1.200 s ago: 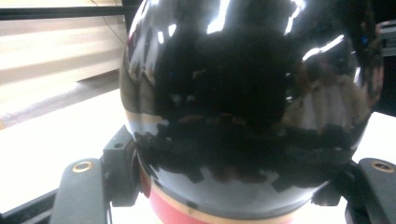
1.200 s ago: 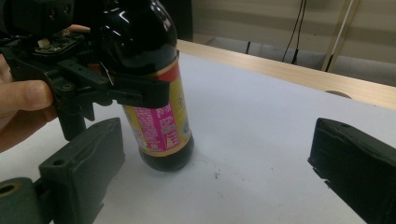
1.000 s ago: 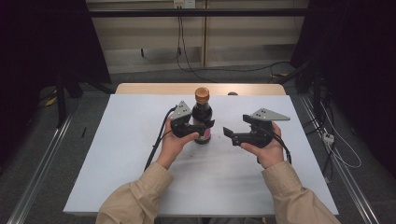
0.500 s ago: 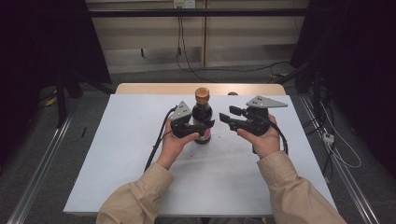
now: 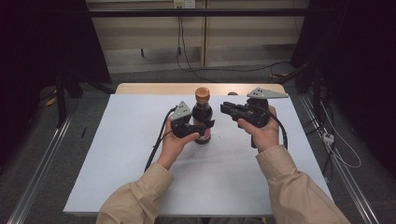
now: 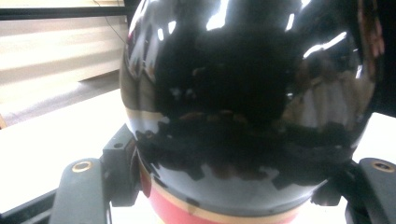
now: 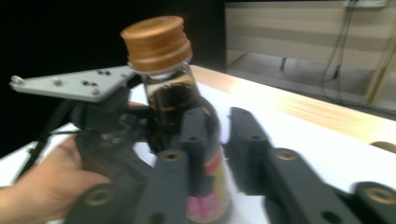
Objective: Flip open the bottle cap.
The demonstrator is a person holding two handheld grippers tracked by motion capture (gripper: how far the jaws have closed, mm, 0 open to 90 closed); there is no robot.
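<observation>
Centre frame: dark glass bottle with brown ribbed cap (image 5: pixel 202 115) clamped at belly by left gripper (image 5: pixel 201 129). Glossy, heavy-looking, likely slippery. Right gripper (image 5: pixel 227 108) agape, near neck; take cap.

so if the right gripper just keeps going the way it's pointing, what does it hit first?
Probably the bottle. The right gripper points at it with open jaws, level with its upper body below the brown cap. Depth is unclear.

One bottle, two grippers, one table
A single dark bottle (image 5: pixel 202 116) with one brown cap (image 5: pixel 202 94) stands on the one white-topped table (image 5: pixel 121 154); two grippers, the left gripper (image 5: pixel 205 127) and right gripper (image 5: pixel 225 108), each in one of two hands, each topped by one grey plate
</observation>
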